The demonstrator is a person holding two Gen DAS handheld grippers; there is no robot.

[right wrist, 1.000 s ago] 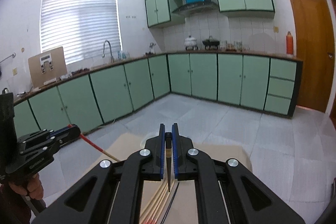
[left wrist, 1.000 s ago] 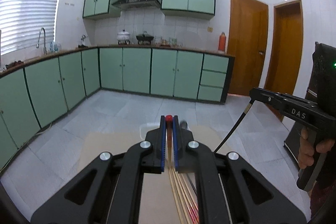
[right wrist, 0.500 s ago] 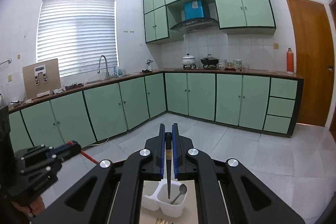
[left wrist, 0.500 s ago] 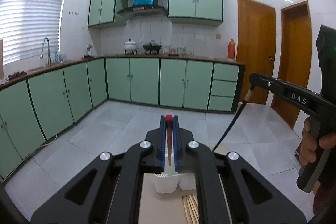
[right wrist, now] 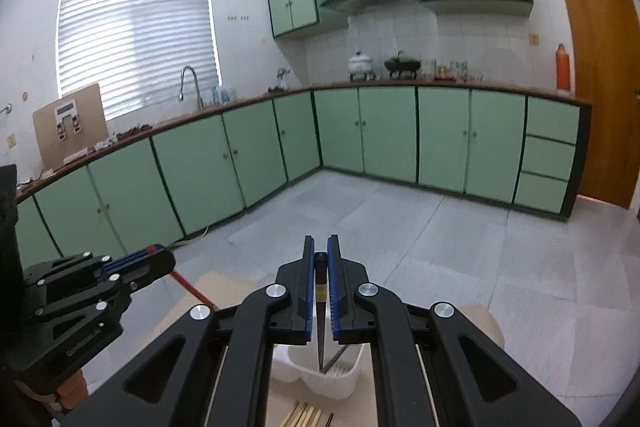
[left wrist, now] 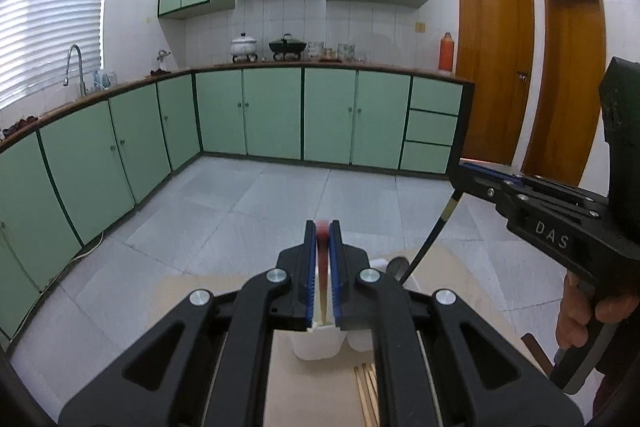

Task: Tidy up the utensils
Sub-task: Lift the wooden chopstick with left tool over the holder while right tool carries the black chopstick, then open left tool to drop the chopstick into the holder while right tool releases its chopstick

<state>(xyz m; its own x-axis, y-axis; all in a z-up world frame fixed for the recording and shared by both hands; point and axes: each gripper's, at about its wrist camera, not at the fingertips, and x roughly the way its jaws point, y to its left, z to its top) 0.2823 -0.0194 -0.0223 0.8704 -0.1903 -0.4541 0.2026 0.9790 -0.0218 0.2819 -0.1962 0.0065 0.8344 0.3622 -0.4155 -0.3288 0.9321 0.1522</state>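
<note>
My left gripper (left wrist: 322, 227) is shut on a red-tipped wooden chopstick (left wrist: 322, 267) that hangs down over the white utensil holder (left wrist: 316, 345). My right gripper (right wrist: 320, 241) is shut on a black chopstick (right wrist: 320, 331) whose tip hangs inside the white utensil holder (right wrist: 340, 381). The right gripper also shows in the left wrist view (left wrist: 464, 173), holding the black chopstick (left wrist: 430, 239) next to a spoon (left wrist: 395, 265) in the holder. The left gripper shows in the right wrist view (right wrist: 160, 259) with its red chopstick (right wrist: 192, 289). Several chopsticks (left wrist: 366, 391) lie on the wooden table (left wrist: 308, 395).
Loose chopsticks (right wrist: 304, 415) lie just in front of the holder. Green kitchen cabinets (left wrist: 272, 115) line the far walls across a tiled floor (left wrist: 260, 203). Wooden doors (left wrist: 494, 67) stand at the right.
Both grippers have come forward and tilted down over the white holder. The black chopstick tip now hangs in the holder. The right gripper has moved closer to the left one.
</note>
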